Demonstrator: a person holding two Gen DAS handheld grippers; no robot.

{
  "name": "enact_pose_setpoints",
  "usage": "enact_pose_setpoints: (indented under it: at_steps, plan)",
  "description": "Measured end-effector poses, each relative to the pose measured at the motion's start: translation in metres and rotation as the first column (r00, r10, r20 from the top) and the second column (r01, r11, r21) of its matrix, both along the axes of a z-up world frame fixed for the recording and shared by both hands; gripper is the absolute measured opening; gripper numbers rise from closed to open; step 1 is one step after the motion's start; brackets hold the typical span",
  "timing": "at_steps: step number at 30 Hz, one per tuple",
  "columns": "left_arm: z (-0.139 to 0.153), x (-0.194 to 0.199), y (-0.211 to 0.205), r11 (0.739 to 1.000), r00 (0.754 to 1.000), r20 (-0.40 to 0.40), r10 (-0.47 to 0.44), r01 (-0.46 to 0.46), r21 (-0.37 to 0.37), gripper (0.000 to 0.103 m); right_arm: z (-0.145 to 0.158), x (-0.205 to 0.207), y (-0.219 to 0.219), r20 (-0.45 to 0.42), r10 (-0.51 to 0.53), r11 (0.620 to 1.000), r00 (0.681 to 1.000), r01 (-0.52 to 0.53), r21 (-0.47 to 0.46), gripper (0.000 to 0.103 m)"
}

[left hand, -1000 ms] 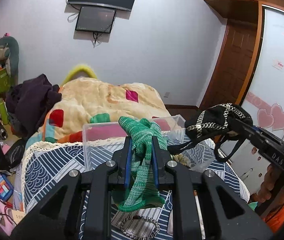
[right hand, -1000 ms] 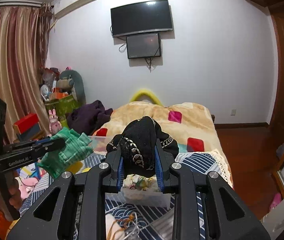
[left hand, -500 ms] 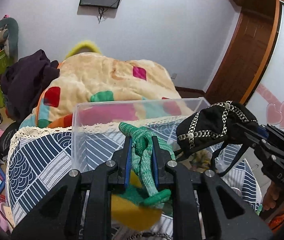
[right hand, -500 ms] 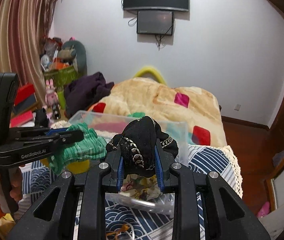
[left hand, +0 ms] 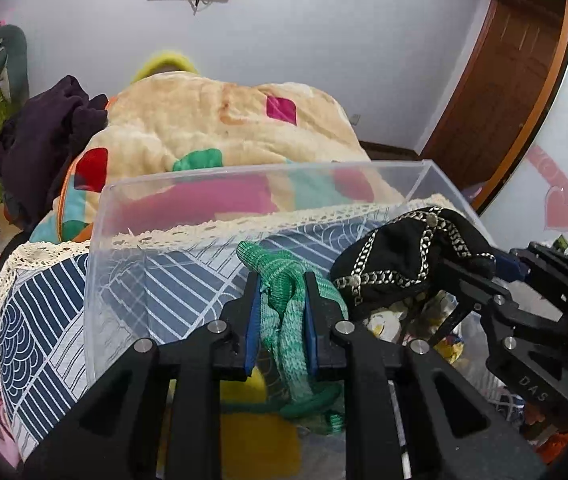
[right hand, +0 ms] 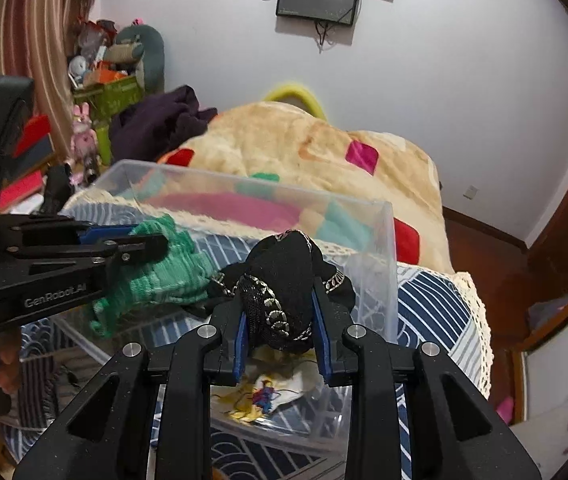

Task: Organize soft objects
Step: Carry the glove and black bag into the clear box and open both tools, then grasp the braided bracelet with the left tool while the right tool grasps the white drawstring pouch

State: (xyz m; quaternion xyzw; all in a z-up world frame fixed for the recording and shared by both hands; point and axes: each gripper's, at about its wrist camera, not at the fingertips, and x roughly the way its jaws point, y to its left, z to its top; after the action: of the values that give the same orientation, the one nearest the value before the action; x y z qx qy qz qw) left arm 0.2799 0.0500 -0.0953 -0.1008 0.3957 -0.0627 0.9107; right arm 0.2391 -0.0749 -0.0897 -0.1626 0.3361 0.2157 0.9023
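A bed (left hand: pixel 44 320) under a navy-and-white patterned cover with a lace edge fills the room's middle, and a cream blanket (left hand: pixel 224 120) with coloured patches is heaped at its far end, a dark purple garment (right hand: pixel 160 120) lying beside it. On the cover sits a clear plastic bin (left hand: pixel 124 208), open at the top, with a yellow item (left hand: pixel 256 440) and a printed cloth (right hand: pixel 268 392) at its bottom. Both grippers hang over the bin side by side. The left gripper (left hand: pixel 282 320) has its fingers (left hand: pixel 252 320) pinching a green knitted piece (left hand: pixel 287 280), whose loose end trails down into the bin. Just to its right, the right gripper (right hand: pixel 280 320) has its fingers (right hand: pixel 321 336) clamped on a black fabric item with silver chain trim (right hand: pixel 284 272), bunched above the printed cloth and touching the green knit.
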Motion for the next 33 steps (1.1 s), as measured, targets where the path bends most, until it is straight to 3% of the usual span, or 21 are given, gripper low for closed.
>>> enact_pose_setpoints:
  at_steps: [2, 4, 9, 11, 15, 20, 25, 33]
  plan:
    - [0.001, -0.004, -0.001, 1.000, 1.000, -0.002, -0.009, 0.009, 0.002, 0.024, 0.001, 0.000, -0.004, -0.008, -0.004, 1.000, 1.000, 0.004, 0.011, 0.035]
    - [0.004, -0.008, 0.000, 1.000, 1.000, 0.000, -0.015, 0.015, -0.001, 0.030, 0.004, -0.001, -0.009, -0.007, -0.010, 1.000, 1.000, 0.010, 0.027, 0.050]
    - [0.023, -0.028, -0.005, 0.999, 0.998, 0.058, -0.027, 0.024, 0.043, 0.050, 0.020, -0.015, -0.019, 0.047, -0.014, 0.998, 0.999, 0.011, 0.059, 0.054]
    - [0.034, -0.037, -0.009, 0.998, 0.995, 0.090, -0.033, 0.028, 0.061, 0.056, 0.027, -0.023, -0.021, 0.080, -0.019, 0.997, 0.997, 0.013, 0.073, 0.065]
    - [0.054, -0.057, -0.011, 0.997, 0.988, 0.149, -0.040, 0.029, 0.075, 0.071, 0.043, -0.046, -0.032, 0.142, -0.018, 0.993, 0.990, 0.001, 0.117, 0.070]
    - [0.068, -0.090, -0.012, 0.995, 0.979, 0.203, -0.037, 0.018, 0.094, 0.079, 0.054, -0.070, -0.042, 0.181, -0.013, 0.986, 0.983, -0.018, 0.167, 0.082]
    - [0.062, -0.122, -0.012, 0.993, 0.975, 0.219, -0.030, 0.005, 0.114, 0.086, 0.051, -0.091, -0.047, 0.182, 0.016, 0.980, 0.983, -0.051, 0.190, 0.084]
    - [0.021, -0.152, -0.009, 0.993, 0.990, 0.138, -0.022, 0.006, 0.115, 0.088, 0.018, -0.105, -0.042, 0.100, 0.051, 0.978, 0.994, -0.070, 0.197, 0.084]
